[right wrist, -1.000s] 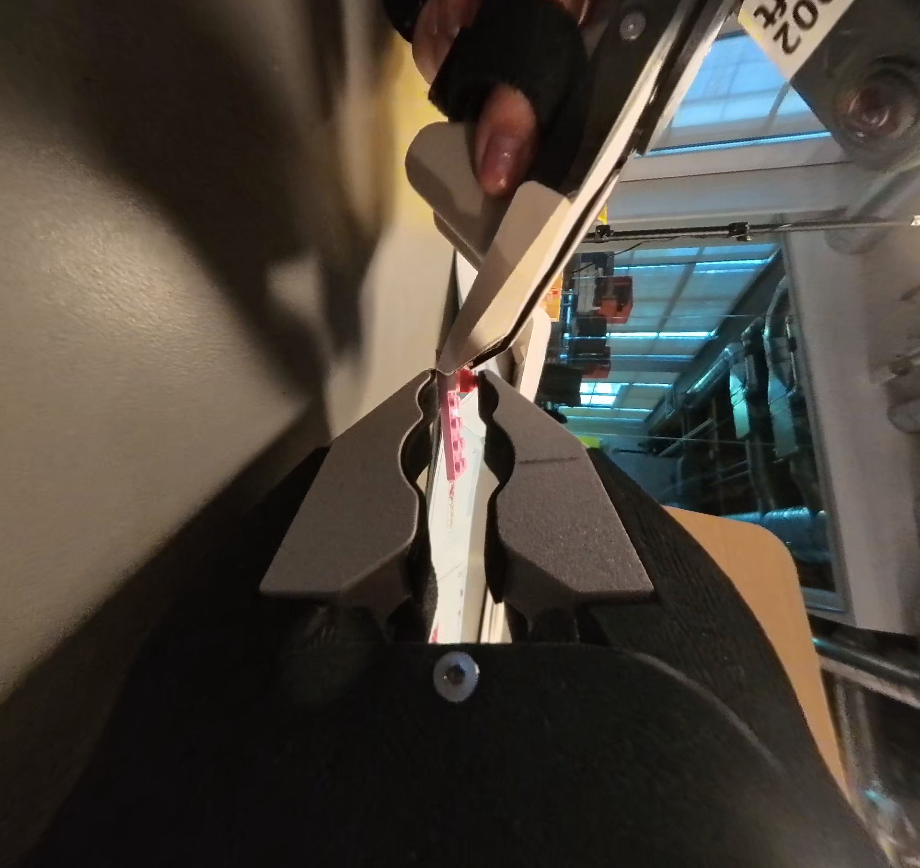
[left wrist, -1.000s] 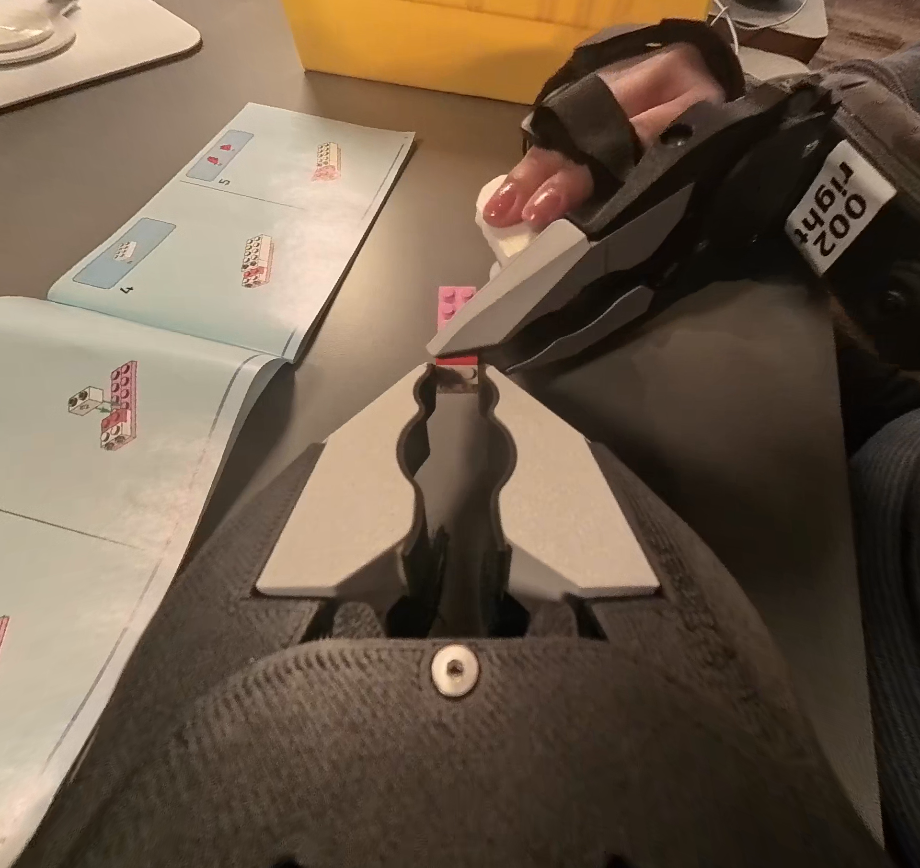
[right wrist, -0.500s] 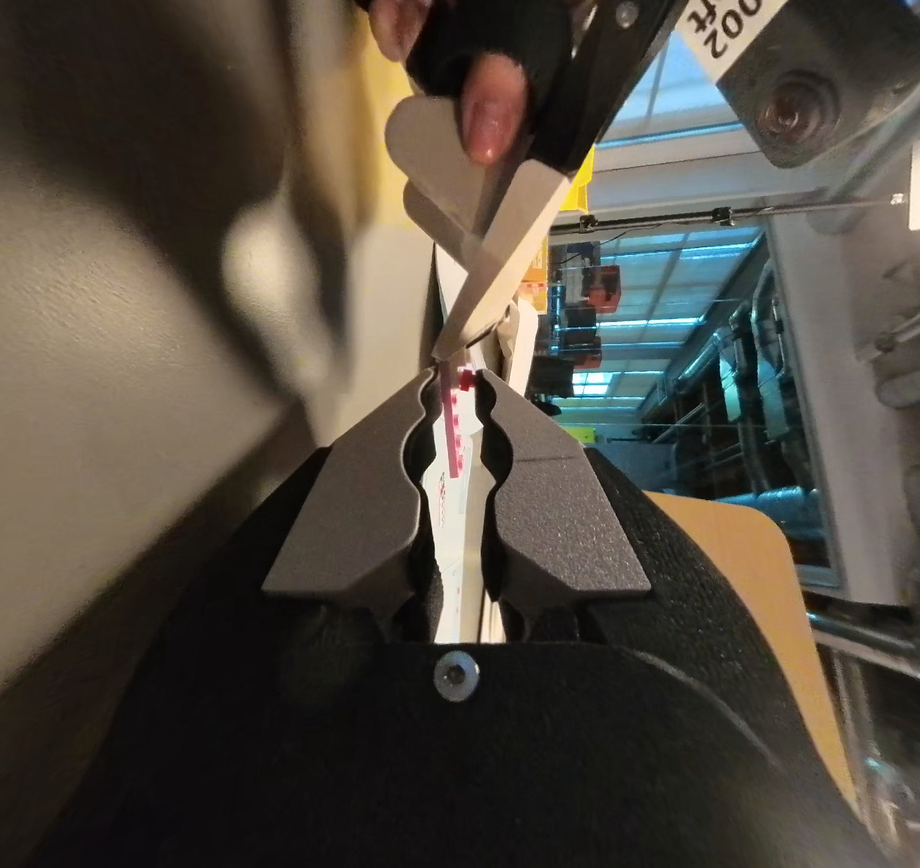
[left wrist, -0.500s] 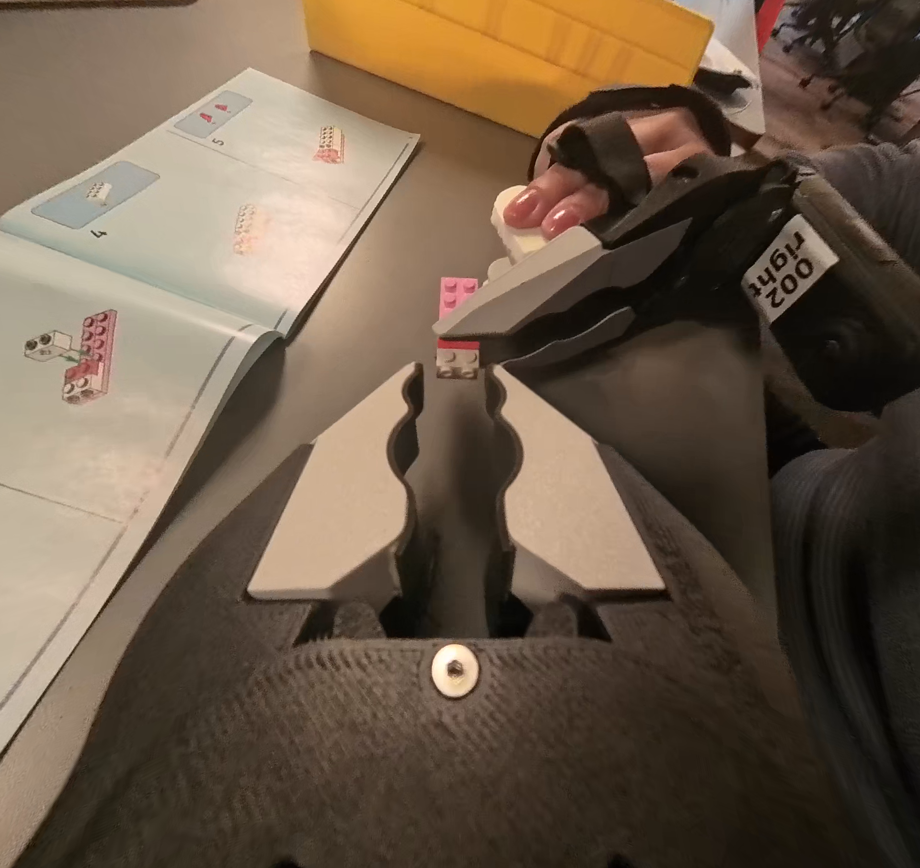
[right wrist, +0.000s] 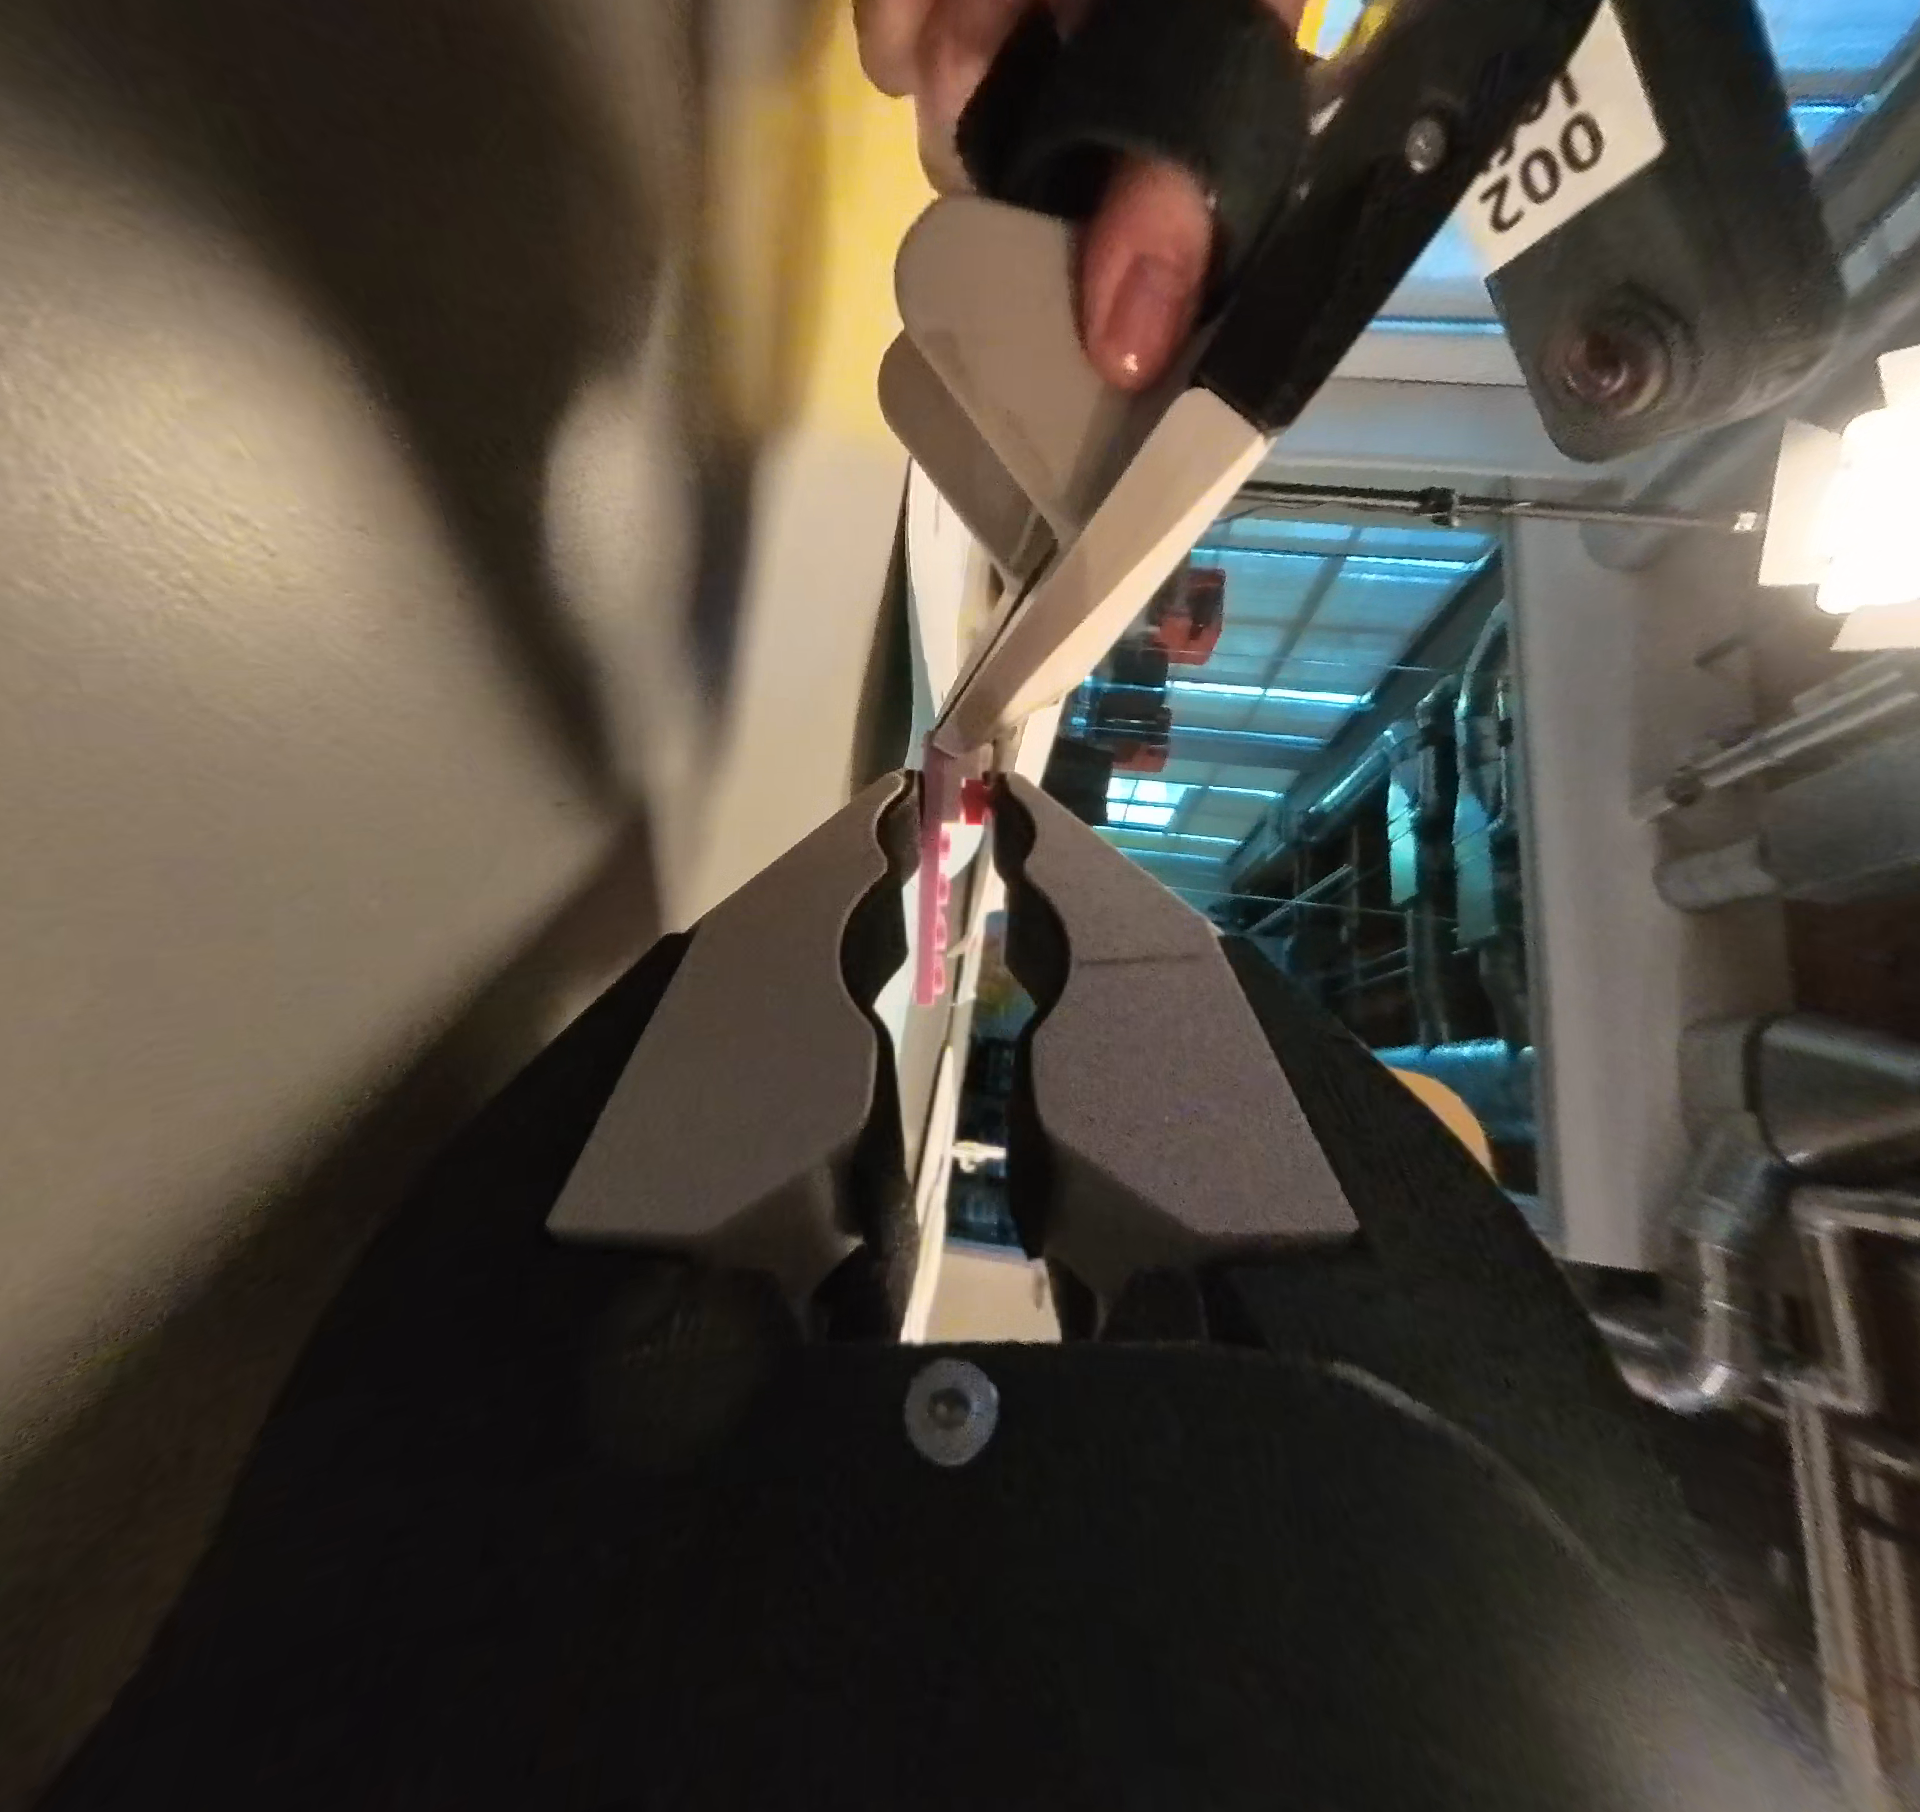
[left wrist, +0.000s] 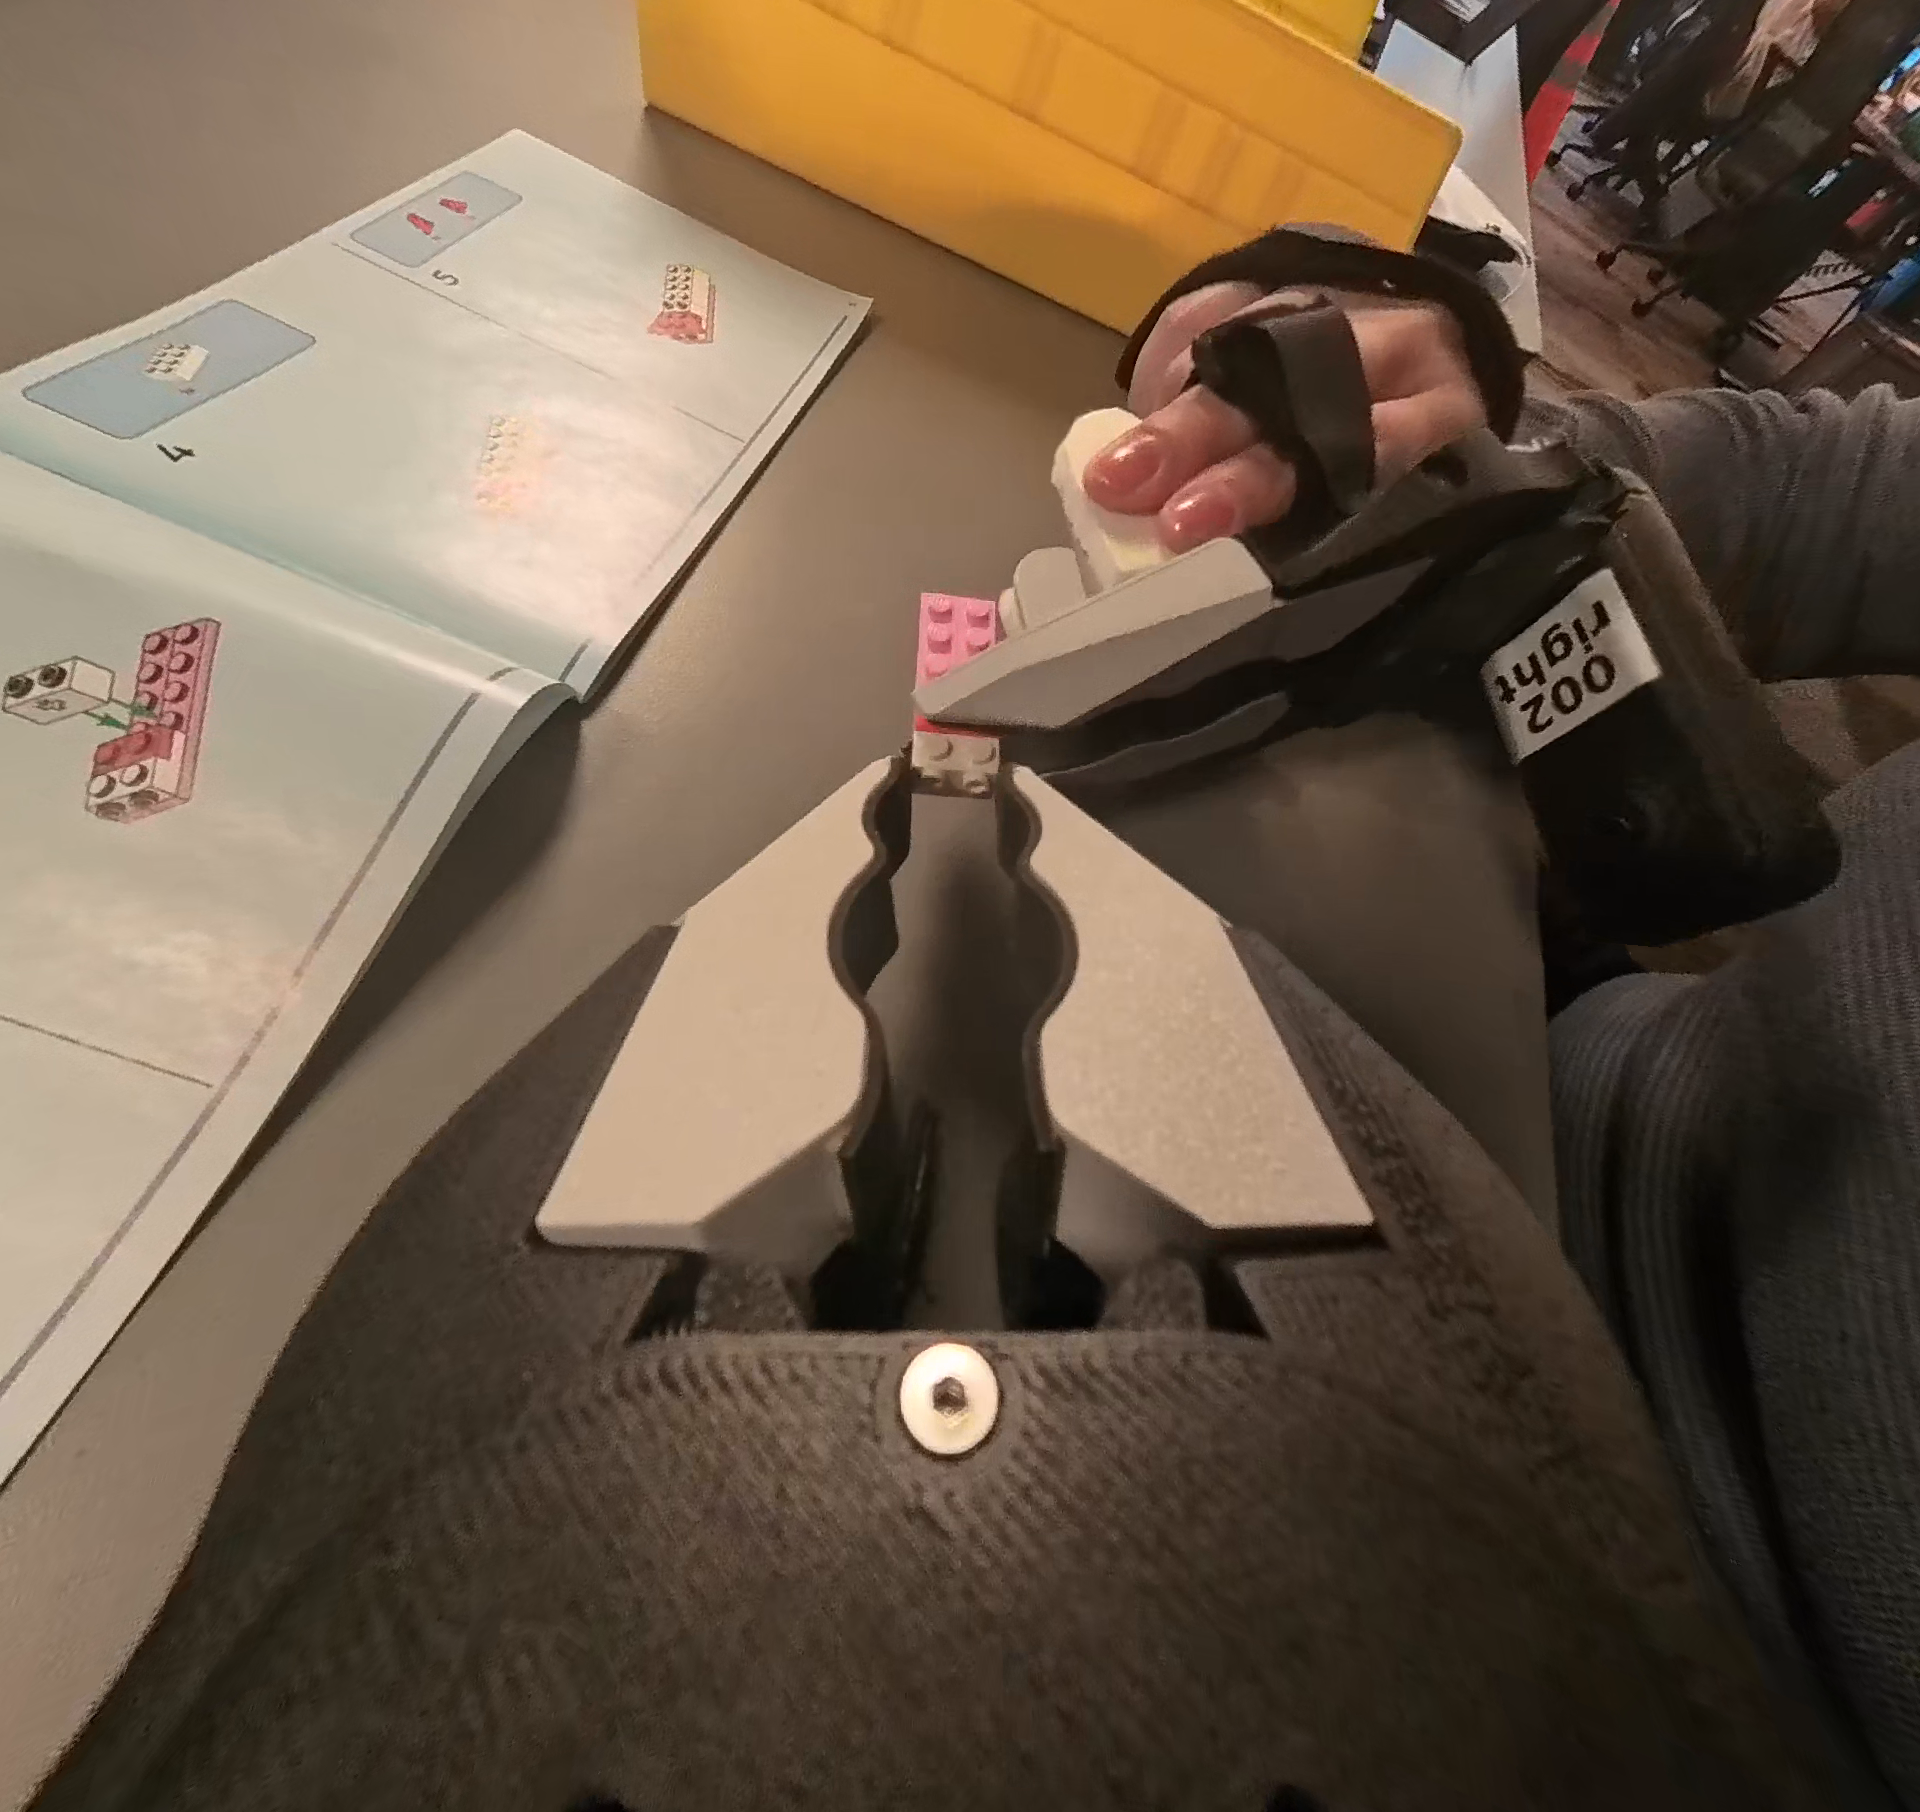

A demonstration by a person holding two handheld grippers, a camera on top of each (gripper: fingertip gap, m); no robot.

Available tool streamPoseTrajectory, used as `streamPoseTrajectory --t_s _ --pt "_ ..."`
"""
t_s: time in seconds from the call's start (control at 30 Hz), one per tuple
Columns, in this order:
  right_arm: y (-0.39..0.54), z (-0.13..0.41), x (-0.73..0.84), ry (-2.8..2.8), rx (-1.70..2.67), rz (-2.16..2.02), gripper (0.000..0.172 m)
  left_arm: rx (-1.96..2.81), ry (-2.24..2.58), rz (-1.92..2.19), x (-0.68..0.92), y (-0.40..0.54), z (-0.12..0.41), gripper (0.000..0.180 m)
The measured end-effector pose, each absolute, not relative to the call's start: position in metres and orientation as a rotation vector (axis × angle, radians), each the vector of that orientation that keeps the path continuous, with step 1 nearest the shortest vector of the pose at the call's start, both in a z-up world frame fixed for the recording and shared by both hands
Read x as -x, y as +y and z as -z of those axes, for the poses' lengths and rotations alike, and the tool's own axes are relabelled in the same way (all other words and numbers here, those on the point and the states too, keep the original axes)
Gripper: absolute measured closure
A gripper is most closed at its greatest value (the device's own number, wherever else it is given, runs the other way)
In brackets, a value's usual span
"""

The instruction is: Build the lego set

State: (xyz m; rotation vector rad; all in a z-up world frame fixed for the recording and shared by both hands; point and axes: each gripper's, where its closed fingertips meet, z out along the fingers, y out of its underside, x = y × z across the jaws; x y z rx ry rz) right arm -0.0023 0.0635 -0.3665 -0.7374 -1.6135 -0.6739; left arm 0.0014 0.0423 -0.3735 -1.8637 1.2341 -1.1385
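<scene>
The left claw (left wrist: 956, 775) pinches a small white studded plastic brick (left wrist: 958, 763) between its two grey fingertips, both pressing its sides. That brick sits at the near end of a long pink studded plastic plate (left wrist: 951, 642), beside a small red brick (right wrist: 975, 801). The right claw (right wrist: 956, 788) comes in from the right and is pressed together on this pink plate and red brick, its upper finger (left wrist: 1091, 661) lying over the plate. A hand (left wrist: 1299, 422) in a black fingerless glove holds the right claw. Left of the claws, an open pale-blue instruction booklet (left wrist: 312, 536) lies flat on the dark grey desk (left wrist: 727, 671). Beyond stands a yellow plastic box (left wrist: 1039, 100).
</scene>
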Motion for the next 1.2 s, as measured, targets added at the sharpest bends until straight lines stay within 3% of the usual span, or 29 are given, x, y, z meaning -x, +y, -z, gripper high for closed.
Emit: streamPoseTrajectory --t_s 0.43,0.47,0.57,0.63,1.07,1.2 --pt "0.065 0.364 0.004 -1.532 0.899 0.491 0.161 1.849 1.191 1.157 0.000 0.046 0.368 0.166" --pt "0.066 0.362 0.004 -1.509 0.920 0.466 0.157 1.855 1.176 1.166 0.000 0.047 0.367 0.165" --pt "0.067 0.365 -0.001 -1.506 1.017 0.369 0.118 1.879 1.166 1.108 0.005 0.054 0.371 0.166" --pt "0.061 0.368 -0.005 -1.530 1.029 0.288 0.112 1.889 1.167 1.088 0.007 0.056 0.373 0.166" --pt "0.089 0.320 -0.068 -1.024 1.250 -0.151 0.114 1.907 1.445 0.749 0.017 0.050 0.407 0.165" --pt "0.091 0.319 -0.071 -1.004 1.245 -0.119 0.118 1.870 1.366 0.745 0.017 0.053 0.396 0.134"
